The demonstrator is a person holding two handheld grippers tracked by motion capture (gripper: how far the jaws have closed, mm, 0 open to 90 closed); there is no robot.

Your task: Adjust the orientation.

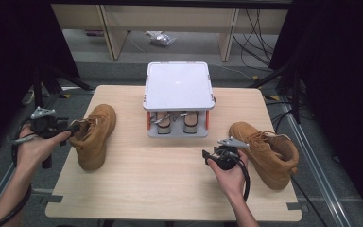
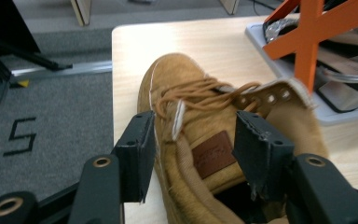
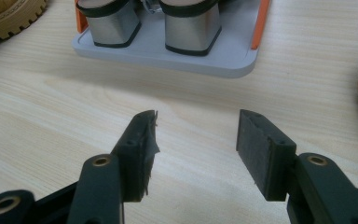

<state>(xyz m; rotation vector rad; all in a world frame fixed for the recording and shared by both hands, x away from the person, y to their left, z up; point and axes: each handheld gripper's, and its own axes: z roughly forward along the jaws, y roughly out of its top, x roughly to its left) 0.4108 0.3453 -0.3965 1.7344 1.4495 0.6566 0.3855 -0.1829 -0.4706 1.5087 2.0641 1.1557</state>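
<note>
A tan lace-up boot (image 1: 94,135) lies on the left of the wooden table (image 1: 170,184), toe toward me. My left gripper (image 1: 75,126) reaches it from the left. In the left gripper view the jaws straddle the boot's (image 2: 191,93) collar and tongue, and I see no pad pressing; the left gripper (image 2: 196,144) is open. The second tan boot (image 1: 264,151) lies at the right. Just left of it my right gripper (image 1: 211,152) hovers over bare wood, and it (image 3: 196,135) is open and holds nothing.
A grey two-level shoe rack (image 1: 178,85) with orange struts (image 2: 307,46) stands at the table's back middle. On its lower tray (image 3: 168,58) stand two sandals with silver block heels (image 3: 112,28) (image 3: 193,32). Grey floor and black stands flank the table.
</note>
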